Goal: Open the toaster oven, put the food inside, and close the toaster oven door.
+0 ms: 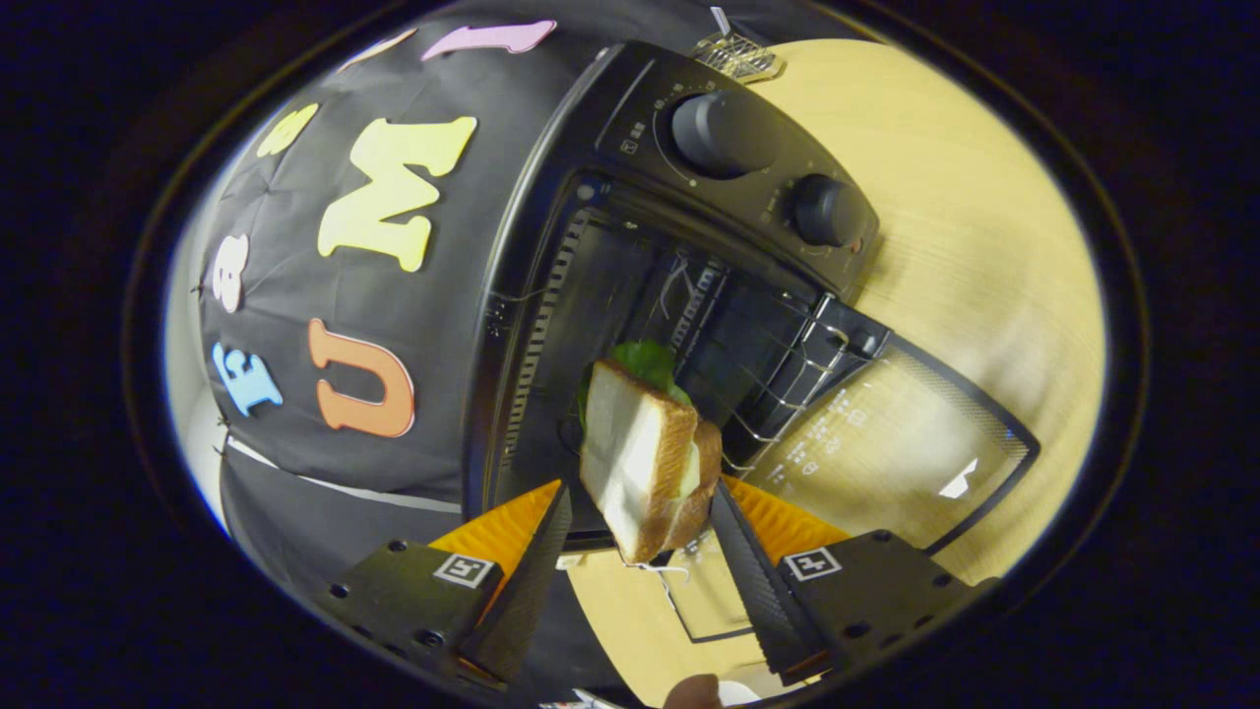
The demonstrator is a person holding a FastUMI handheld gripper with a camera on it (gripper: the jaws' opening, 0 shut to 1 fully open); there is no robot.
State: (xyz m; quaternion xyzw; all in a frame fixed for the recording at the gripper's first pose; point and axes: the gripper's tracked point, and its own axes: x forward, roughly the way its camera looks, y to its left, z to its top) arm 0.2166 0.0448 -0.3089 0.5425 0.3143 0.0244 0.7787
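A sandwich (645, 463) of white toast with green lettuce and a filling hangs tilted in the air. My gripper (642, 492) is shut on it, one finger on each side. Just beyond it gapes the cavity of the black toaster oven (630, 128), which looks rolled sideways in this view. Its glass door (886, 443) is folded fully down onto the wooden table (965, 246). A wire rack (787, 374) sits inside the cavity, partly pulled toward the door. The sandwich's far end with the lettuce is at the mouth of the cavity.
Two round knobs (724, 133) (827, 212) sit on the oven's control panel beside the opening. A small wire piece (738, 54) lies on the table behind the oven. The booth's black cloth wall hangs past the oven's other side. A fingertip (694, 691) shows under the gripper.
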